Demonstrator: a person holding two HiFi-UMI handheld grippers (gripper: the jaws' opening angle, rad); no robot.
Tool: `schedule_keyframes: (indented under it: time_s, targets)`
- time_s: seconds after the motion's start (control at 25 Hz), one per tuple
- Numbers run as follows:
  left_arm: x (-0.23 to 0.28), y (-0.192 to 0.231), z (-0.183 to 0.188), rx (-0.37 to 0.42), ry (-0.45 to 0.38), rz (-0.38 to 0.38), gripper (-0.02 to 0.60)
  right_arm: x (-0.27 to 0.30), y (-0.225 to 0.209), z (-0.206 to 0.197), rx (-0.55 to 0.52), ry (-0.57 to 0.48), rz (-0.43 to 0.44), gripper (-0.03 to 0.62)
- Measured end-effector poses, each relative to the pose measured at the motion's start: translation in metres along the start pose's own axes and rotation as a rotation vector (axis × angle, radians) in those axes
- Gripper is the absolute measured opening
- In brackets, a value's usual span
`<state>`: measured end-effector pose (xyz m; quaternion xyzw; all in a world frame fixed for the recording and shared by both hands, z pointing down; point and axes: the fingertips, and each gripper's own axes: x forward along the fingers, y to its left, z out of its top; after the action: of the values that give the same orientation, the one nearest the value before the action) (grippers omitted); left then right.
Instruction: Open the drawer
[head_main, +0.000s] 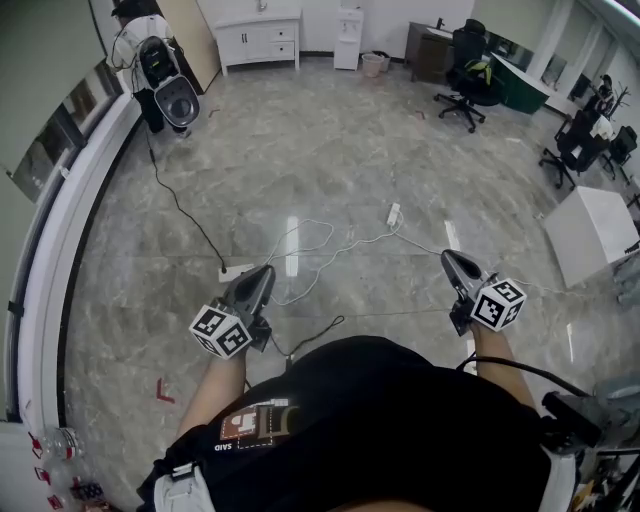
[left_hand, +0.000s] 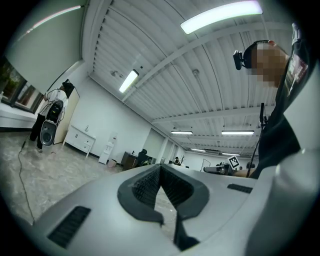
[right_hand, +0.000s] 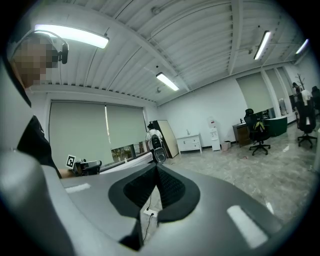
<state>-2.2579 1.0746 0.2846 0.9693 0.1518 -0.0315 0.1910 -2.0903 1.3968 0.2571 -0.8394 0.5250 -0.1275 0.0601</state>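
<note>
A white cabinet with drawers (head_main: 258, 40) stands against the far wall, well away from both grippers; it also shows as a small cabinet (left_hand: 80, 140) in the left gripper view and as the same cabinet (right_hand: 190, 143) in the right gripper view. My left gripper (head_main: 262, 272) is held low over the floor with its jaws together and nothing between them, and its tips (left_hand: 160, 167) meet. My right gripper (head_main: 450, 258) hangs at the same height to the right, jaws likewise together and empty, its tips (right_hand: 156, 167) touching.
Cables and a white power strip (head_main: 236, 270) lie on the marble floor just ahead. A long white ledge (head_main: 60, 230) runs along the left. Black office chairs (head_main: 470, 85) and desks stand far right, with a white table (head_main: 595, 235) at right. A person (head_main: 135, 30) stands by equipment far left.
</note>
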Motion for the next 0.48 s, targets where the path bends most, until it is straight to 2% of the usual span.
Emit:
schedule_keyframes:
  time_s: [0.24,0.48]
  targets:
    - [0.015,0.005,-0.017,-0.040,0.017,-0.024,-0.005,0.004,-0.004,-0.008,-0.002,0.045,0.000,-0.003]
    - [0.055,-0.004,-0.023,-0.029,0.046,-0.026,-0.005,0.009,-0.041,-0.004,0.026,0.041,0.027,-0.005]
